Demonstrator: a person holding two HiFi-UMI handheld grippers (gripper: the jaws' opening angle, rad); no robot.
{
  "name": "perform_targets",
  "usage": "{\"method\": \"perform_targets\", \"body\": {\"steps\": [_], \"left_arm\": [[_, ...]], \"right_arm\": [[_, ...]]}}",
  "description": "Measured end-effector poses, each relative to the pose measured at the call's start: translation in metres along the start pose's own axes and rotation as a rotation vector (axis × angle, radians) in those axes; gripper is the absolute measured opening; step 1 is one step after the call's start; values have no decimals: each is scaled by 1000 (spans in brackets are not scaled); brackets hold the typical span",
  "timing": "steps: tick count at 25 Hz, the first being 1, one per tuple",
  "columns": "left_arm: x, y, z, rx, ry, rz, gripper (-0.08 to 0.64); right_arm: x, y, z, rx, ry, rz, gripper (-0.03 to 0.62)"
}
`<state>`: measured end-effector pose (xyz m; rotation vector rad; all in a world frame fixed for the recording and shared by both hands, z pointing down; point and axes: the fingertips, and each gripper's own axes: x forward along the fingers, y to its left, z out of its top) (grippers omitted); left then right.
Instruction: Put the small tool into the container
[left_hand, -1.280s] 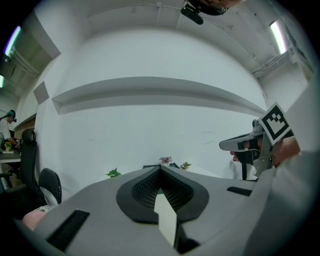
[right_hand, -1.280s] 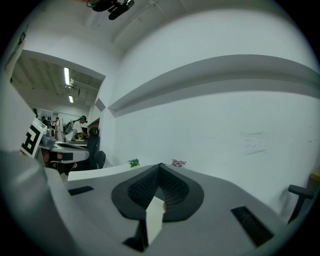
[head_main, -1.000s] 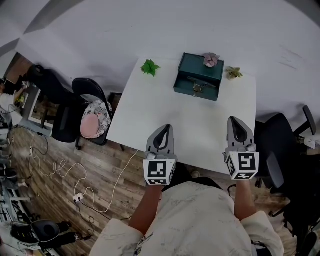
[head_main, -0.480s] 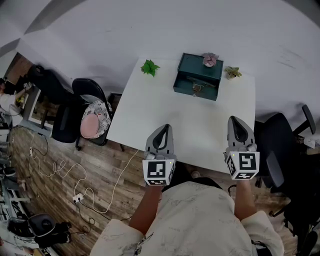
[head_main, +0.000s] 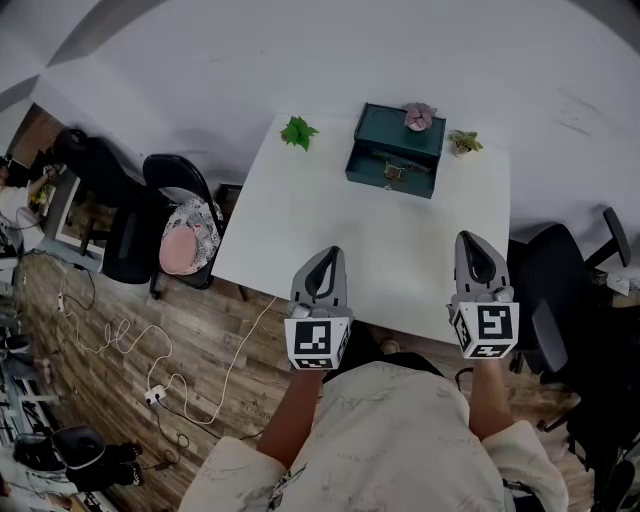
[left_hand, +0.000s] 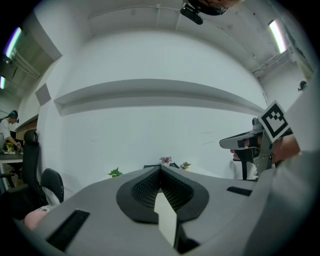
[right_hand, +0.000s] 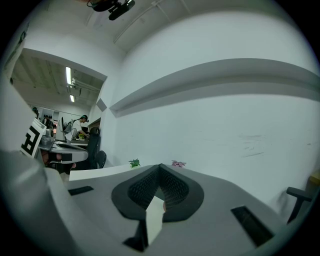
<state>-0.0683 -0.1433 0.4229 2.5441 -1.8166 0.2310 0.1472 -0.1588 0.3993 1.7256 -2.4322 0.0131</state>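
A dark green box (head_main: 393, 153) with a metal latch on its front stands shut at the far side of the white table (head_main: 400, 250); in the left gripper view only its top edge (left_hand: 152, 165) shows above the jaws. No small tool is visible in any view. My left gripper (head_main: 328, 254) hovers at the table's near edge, jaws together with nothing between them (left_hand: 160, 168). My right gripper (head_main: 472, 240) is level with it farther right, also shut and empty (right_hand: 160, 166). Both point toward the box and are well short of it.
A pink succulent (head_main: 419, 116) sits on the box lid. A green leafy plant (head_main: 298, 132) is at the table's far left corner, and a small potted plant (head_main: 462, 142) is right of the box. Office chairs (head_main: 165, 215) stand left and right (head_main: 560, 300) of the table. Cables lie on the wooden floor.
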Motion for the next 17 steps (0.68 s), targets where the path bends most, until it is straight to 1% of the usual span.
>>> {"method": "perform_targets", "body": {"steps": [6, 17], "left_arm": [[-1, -1, 4, 0, -13, -4, 6], [3, -6, 5, 5, -10, -8, 6]], "right_arm": [[0, 1, 1, -7, -1, 4, 15], [3, 4, -1, -17, 4, 15, 15]]}}
